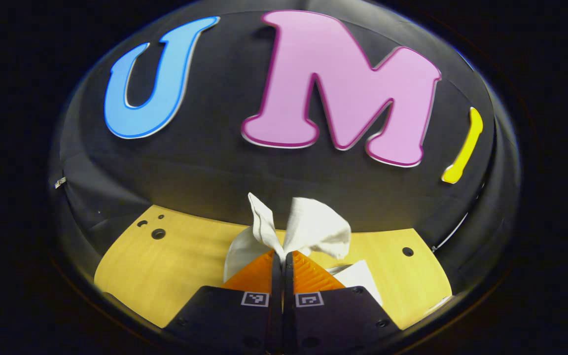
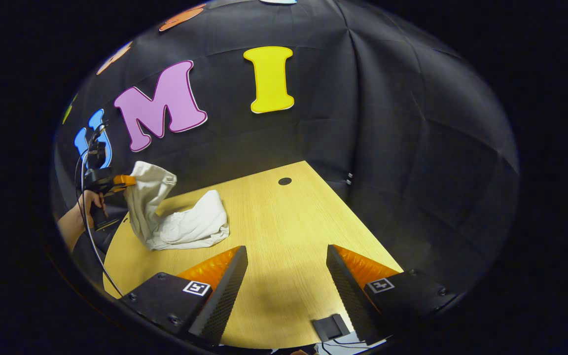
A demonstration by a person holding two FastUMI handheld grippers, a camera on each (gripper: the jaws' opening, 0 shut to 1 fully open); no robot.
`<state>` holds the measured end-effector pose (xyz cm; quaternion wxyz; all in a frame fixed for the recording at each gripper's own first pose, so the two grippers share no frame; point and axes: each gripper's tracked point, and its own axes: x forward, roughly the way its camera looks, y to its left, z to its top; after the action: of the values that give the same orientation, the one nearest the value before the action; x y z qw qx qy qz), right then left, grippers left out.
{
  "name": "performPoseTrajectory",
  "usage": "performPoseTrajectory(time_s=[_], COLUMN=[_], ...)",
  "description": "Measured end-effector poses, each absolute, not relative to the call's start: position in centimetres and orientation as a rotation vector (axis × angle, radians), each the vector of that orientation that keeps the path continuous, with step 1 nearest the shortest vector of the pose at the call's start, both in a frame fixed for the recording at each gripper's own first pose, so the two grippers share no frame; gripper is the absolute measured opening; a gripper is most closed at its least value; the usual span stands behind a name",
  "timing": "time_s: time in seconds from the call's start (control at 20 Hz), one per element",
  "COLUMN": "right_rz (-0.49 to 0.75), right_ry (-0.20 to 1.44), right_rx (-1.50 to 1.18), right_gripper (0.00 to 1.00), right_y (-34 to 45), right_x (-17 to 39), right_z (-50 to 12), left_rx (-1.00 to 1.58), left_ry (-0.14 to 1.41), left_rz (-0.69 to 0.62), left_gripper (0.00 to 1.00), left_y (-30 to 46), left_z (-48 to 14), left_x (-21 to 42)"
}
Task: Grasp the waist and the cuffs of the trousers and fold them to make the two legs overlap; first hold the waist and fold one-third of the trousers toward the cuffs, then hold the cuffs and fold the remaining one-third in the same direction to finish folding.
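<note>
White cotton trousers point(image 2: 180, 219): a soft crumpled heap on the left part of the pale yellow wooden table point(image 2: 284, 236), one end lifted up off it, the rest resting on the wood.
Left gripper point(image 1: 282, 256): fingers pressed together on a bunch of the white cloth, which spills out above the tips; seemingly raised to shake the garment out before folding.
Hand point(image 2: 84, 204): in the right gripper view, holds that left gripper at the table's left edge.
Right gripper point(image 2: 286, 276): fingers spread wide, grasping nothing, hovering over bare wood, well apart from the trousers; likely waiting to take a cuff or waist.
</note>
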<state>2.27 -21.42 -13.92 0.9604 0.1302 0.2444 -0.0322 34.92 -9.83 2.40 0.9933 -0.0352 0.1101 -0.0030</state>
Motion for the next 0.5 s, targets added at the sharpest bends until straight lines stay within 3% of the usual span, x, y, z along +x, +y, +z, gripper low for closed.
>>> performPoseTrajectory(time_s=[0.4, 0.5], right_rz=[0.072, 0.089], right_ry=[0.517, 0.515], right_rx=[0.254, 0.255], right_gripper=[0.99, 0.99], right_y=[-22.9, -22.8], right_x=[4.3, 4.3], right_z=[-15.9, -16.0], left_rx=[-0.018, -0.007], left_ry=[0.234, 0.260], left_rz=[-0.091, -0.117], left_gripper=[0.06, 0.11], left_y=[-22.4, -24.8], left_z=[-0.6, -2.3], left_x=[35.1, 35.1])
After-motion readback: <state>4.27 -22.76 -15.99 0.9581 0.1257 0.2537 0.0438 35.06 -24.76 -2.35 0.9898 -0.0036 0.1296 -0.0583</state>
